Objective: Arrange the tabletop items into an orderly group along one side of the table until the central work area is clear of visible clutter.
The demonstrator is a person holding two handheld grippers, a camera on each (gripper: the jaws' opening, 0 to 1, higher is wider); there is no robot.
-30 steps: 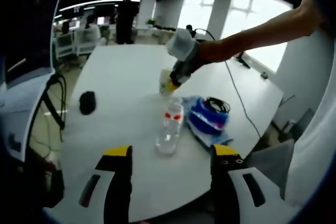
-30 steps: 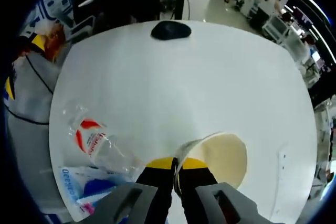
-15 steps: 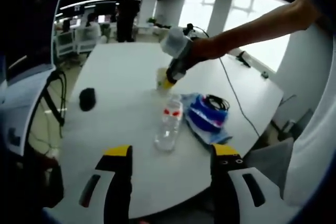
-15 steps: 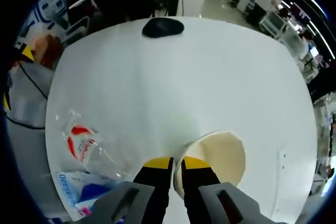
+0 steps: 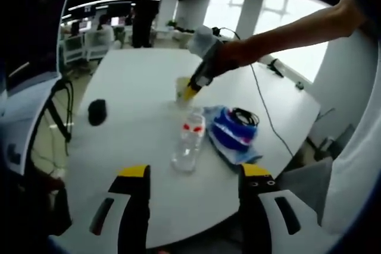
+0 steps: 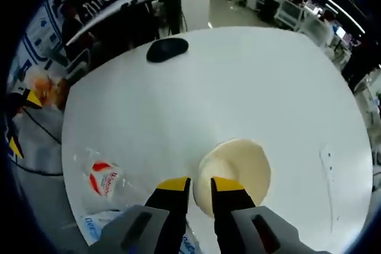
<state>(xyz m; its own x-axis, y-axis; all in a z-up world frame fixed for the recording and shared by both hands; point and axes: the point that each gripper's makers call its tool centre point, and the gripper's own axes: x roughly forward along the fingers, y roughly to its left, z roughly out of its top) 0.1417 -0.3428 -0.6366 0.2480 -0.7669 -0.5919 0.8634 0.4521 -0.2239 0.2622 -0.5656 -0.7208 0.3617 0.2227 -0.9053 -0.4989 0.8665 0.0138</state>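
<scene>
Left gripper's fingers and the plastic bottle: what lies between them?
Bare white table lies between the left gripper and the plastic bottle, per the left gripper view.

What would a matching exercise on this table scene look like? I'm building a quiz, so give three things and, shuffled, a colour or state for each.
Things:
1. cup
2. plastic bottle
3. computer mouse

Colour or state:
A. clear, lying on its side
B. black, alone on the white table
C. cream, rim pinched by the right gripper

Pairs: 1-C, 2-A, 3-B
</scene>
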